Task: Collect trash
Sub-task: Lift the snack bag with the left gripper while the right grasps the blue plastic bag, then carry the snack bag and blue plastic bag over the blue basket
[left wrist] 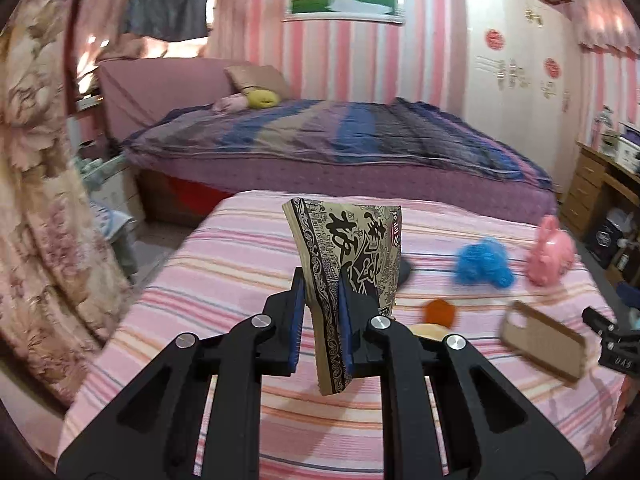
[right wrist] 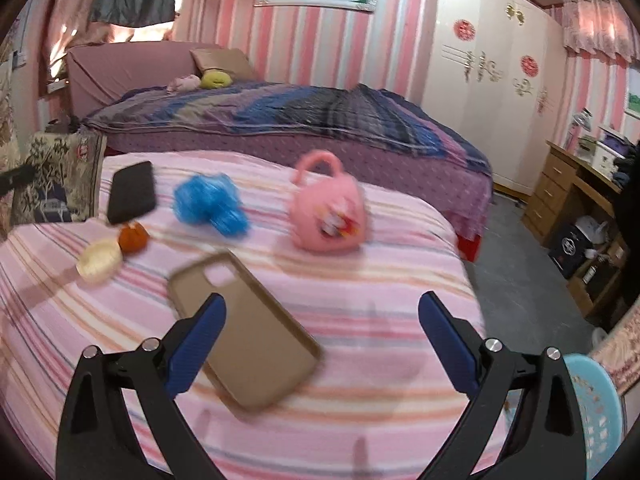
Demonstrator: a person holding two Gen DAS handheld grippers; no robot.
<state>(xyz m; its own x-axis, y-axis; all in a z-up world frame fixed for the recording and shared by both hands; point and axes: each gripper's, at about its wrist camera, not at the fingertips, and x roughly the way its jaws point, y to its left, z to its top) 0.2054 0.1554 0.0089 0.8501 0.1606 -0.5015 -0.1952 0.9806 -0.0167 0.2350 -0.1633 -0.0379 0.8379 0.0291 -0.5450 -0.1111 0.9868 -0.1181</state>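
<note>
My left gripper (left wrist: 321, 280) is shut on a tan snack wrapper (left wrist: 352, 236) with black print, held upright above the pink striped bed (left wrist: 224, 280). The same wrapper (right wrist: 56, 184) shows at the left edge of the right wrist view. My right gripper (right wrist: 323, 298) stands open over the bed with nothing between its pads. A brown phone case (right wrist: 248, 332) lies under its left finger. Further back on the bed lie a crumpled blue bag (right wrist: 210, 204), an orange piece (right wrist: 133, 238) and a cream-coloured piece (right wrist: 100, 266).
A black phone (right wrist: 132, 198) and a pink toy handbag (right wrist: 328, 208) lie on the striped bed. A light blue plastic basket (right wrist: 596, 412) stands at the lower right. Behind is a second bed with a purple cover (right wrist: 300, 116). A wooden desk (right wrist: 576, 192) stands on the right.
</note>
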